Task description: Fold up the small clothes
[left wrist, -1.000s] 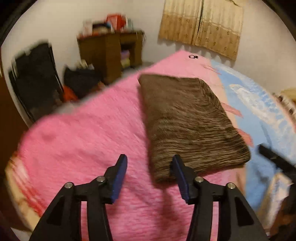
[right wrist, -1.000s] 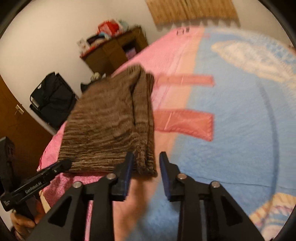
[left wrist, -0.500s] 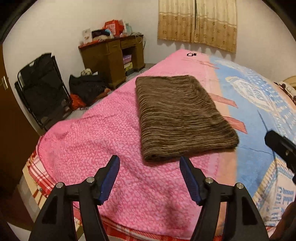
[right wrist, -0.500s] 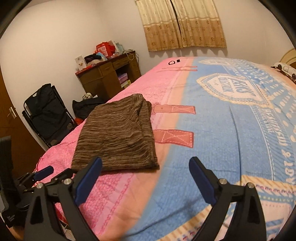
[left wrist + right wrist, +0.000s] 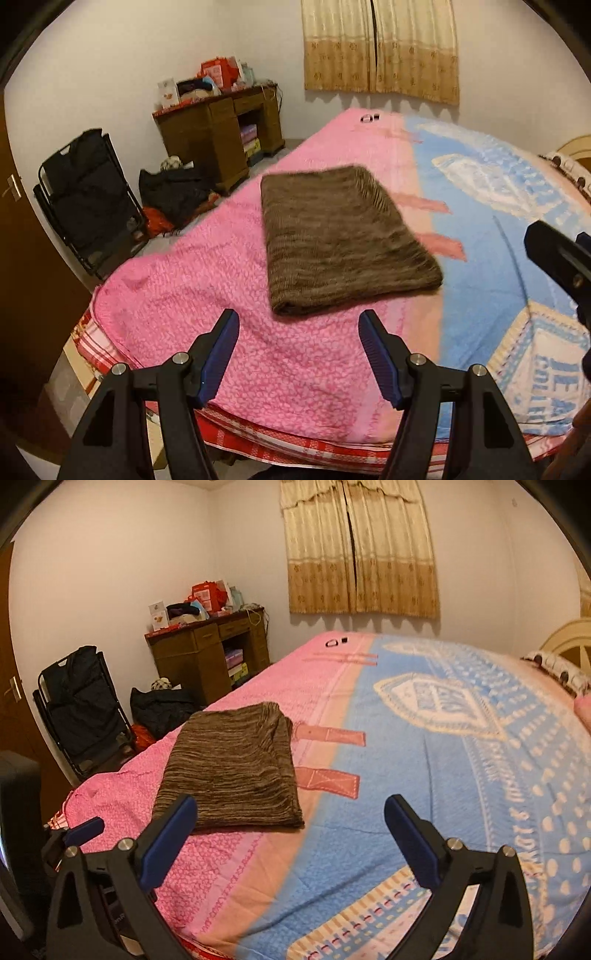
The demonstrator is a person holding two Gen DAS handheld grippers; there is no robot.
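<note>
A brown striped knit garment [image 5: 343, 240] lies folded into a flat rectangle on the pink side of the bed blanket [image 5: 258, 369]. My left gripper [image 5: 298, 318] hovers open just short of its near edge, nothing between the blue pads. In the right wrist view the same garment [image 5: 232, 768] lies ahead and to the left. My right gripper [image 5: 291, 805] hangs above the blanket [image 5: 406, 775] with its jaws opening wide and empty. Each gripper shows in the other's view: the right one [image 5: 554, 254] at the right edge, the left one [image 5: 85, 829] low at the left.
A cluttered wooden desk [image 5: 221, 144] stands against the far wall. A black folding chair [image 5: 88, 195] and a dark bag [image 5: 173, 192] sit on the floor left of the bed. Small dark items [image 5: 336, 642] lie at the bed's far end; pillows [image 5: 554, 668] at the right.
Both grippers have drawn back and risen away from the garment. The right jaws, close together at its near corner a second ago, have spread wide. The left jaws widened a little.
</note>
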